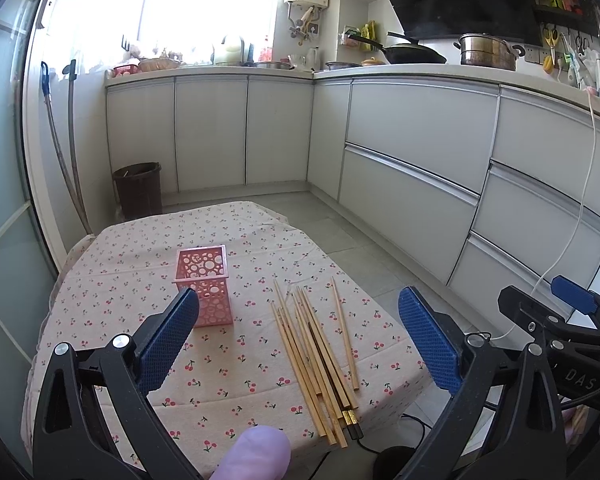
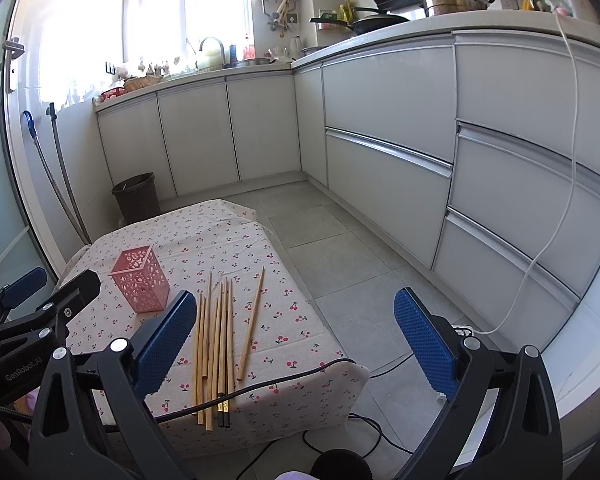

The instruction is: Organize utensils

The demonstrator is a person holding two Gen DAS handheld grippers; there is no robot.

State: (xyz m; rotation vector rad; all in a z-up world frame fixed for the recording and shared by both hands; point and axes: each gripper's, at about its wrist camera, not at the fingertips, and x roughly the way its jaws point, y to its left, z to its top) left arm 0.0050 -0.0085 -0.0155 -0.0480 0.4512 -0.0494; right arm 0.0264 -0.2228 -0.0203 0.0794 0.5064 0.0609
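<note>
A pink perforated holder (image 1: 206, 286) stands upright and empty on the cherry-print tablecloth (image 1: 228, 364). Several wooden chopsticks (image 1: 320, 360) lie loose to its right, ends near the table's front edge; one has a dark, gold-banded end. My left gripper (image 1: 298, 320) is open and empty, above the front of the table. My right gripper (image 2: 296, 322) is open and empty, over the table's right edge and the floor. In the right wrist view the holder (image 2: 140, 280) and chopsticks (image 2: 220, 340) sit left of centre. Each gripper shows at the other view's edge.
A low table with a cloth (image 2: 284, 320) stands on a tiled kitchen floor (image 2: 340, 248). White cabinets (image 1: 412, 152) run along the back and right. A dark bin (image 1: 138, 188) stands behind the table. A black cable (image 2: 284, 380) crosses the table's front corner.
</note>
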